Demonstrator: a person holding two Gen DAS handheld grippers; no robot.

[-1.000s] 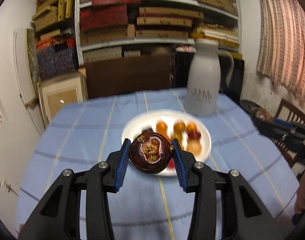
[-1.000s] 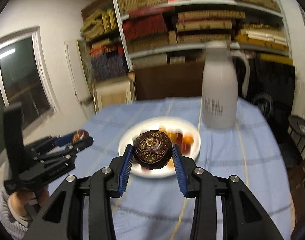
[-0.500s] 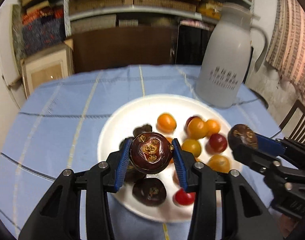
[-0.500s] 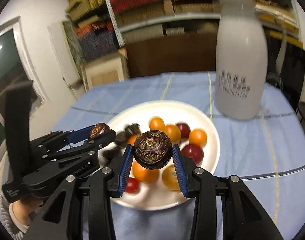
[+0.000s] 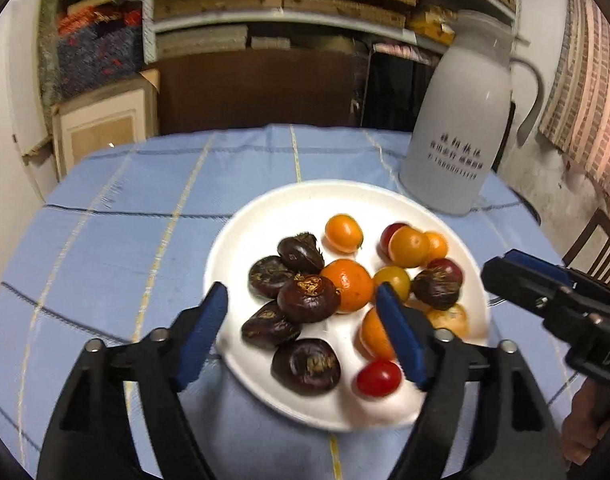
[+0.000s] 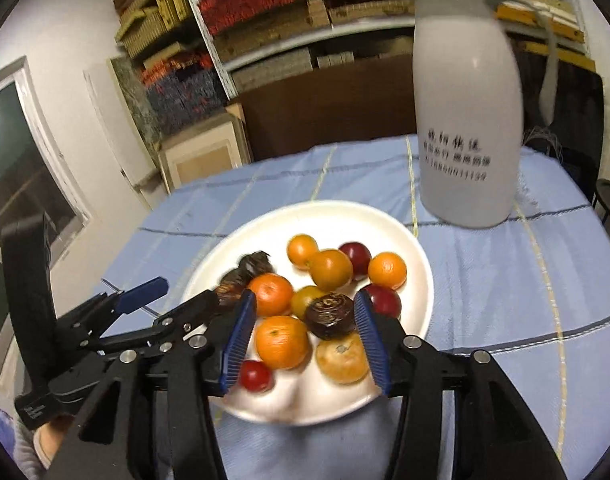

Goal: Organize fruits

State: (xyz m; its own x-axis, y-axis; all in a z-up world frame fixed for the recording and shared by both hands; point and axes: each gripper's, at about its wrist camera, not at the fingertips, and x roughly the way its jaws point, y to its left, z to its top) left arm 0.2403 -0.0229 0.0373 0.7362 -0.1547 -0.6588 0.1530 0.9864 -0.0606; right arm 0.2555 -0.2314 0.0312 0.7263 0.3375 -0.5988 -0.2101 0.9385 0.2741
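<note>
With both sets of tongs spread wide and gripping nothing, the left tongs (image 5: 303, 334) straddle a dark chestnut (image 5: 308, 298) on the near-left heap of the white plate (image 5: 241, 236), while the right tongs (image 6: 301, 338) flank another chestnut (image 6: 329, 316) among the oranges, nearer the right pad. Both chestnuts lie dead ahead between the pads, roundish, no clear long axis. Beyond the plate, a white jug (image 6: 467, 120) stands on the table (image 5: 105, 216).
</note>
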